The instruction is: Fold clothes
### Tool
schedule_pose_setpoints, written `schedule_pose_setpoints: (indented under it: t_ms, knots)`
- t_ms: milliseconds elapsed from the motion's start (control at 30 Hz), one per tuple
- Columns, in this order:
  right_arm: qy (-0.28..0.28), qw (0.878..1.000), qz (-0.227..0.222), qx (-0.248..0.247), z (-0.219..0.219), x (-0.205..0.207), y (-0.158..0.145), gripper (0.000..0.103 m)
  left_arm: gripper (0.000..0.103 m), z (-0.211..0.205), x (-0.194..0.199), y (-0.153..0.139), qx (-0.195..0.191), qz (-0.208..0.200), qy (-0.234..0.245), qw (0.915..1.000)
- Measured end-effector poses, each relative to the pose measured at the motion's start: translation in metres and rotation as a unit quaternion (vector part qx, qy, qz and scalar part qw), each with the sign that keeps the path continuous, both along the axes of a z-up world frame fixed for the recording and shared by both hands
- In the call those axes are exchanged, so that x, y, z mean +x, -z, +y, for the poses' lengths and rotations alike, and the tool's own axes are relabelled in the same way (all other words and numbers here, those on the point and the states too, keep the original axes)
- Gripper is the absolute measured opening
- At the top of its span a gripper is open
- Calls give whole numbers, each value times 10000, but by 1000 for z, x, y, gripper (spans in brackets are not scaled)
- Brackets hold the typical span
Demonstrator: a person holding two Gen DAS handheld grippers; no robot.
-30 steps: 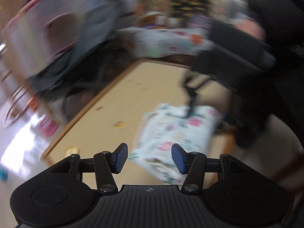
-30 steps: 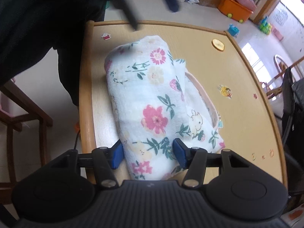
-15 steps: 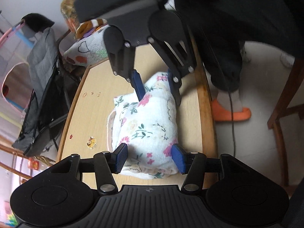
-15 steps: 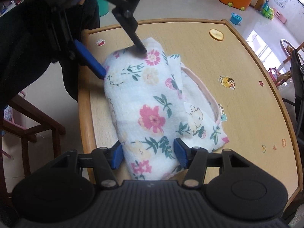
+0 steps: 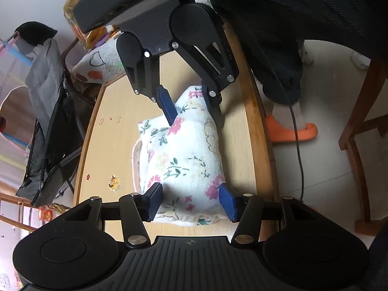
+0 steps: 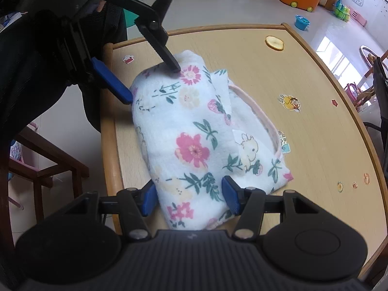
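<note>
Folded white fleece garment with pink flowers, green leaves and a pink-trimmed edge (image 6: 191, 131): a thick rolled bundle lying on the light wooden table with a raised rounded rim (image 6: 315, 77), close to the rim on the person's side.

Left gripper (image 5: 190, 201), black with blue pads: straddles one end of the bundle, jaws apart, one pad at each flank of the cloth; whether the pads press in cannot be told.

Right gripper (image 6: 189, 195), same build: straddles the opposite end of the bundle, jaws apart, pads at the fabric's sides; contact likewise unclear.

Cartoon stickers (image 6: 289, 103): scattered on the tabletop beyond the bundle, away from the person.

Round yellow disc (image 6: 274, 43): near the table's far corner, well apart from the bundle.

Person in dark trousers and an orange slipper (image 5: 291, 131): standing just beside the table rim nearest the bundle.

Brown wooden chair (image 6: 43, 160): on the floor, beside that same rim.
</note>
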State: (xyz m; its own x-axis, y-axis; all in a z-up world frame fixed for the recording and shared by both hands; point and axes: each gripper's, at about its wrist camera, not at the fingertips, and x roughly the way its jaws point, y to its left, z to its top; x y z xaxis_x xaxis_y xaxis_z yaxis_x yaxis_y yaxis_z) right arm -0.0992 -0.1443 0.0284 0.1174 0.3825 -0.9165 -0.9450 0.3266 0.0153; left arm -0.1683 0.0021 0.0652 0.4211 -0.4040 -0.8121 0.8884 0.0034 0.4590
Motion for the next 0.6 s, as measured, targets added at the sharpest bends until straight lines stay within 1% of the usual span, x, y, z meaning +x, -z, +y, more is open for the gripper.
schedule_pose_setpoints:
  t_ms: [100,200,300,433,500,533,600]
  knots:
    - [-2,10000,16,-10,1,1,0,57,55,3,-1,3,57,144,91,9998]
    - [-1,10000,0,-11,1,1,0,57,55,5,-5,5,5,167,29,9999]
    - [20,10000,28,14,0,1,0,57,55,4,-2,11,52,262,6,9996]
    - [56,9999,79,40,-1,3,0,57,58,-1,-4,26,250,130,78,9996]
    - [81,9999,98,61,-1,4,0,57,60,-1,-4,30,209,1,42,9998]
    - [93,9999,100,73,-2,4,0,57,60,-1,-3,30,155,22,-22,9999]
    - [110,9999,75,95,-2,2,1,57,60,-2,6,28,4,294,-221,9993]
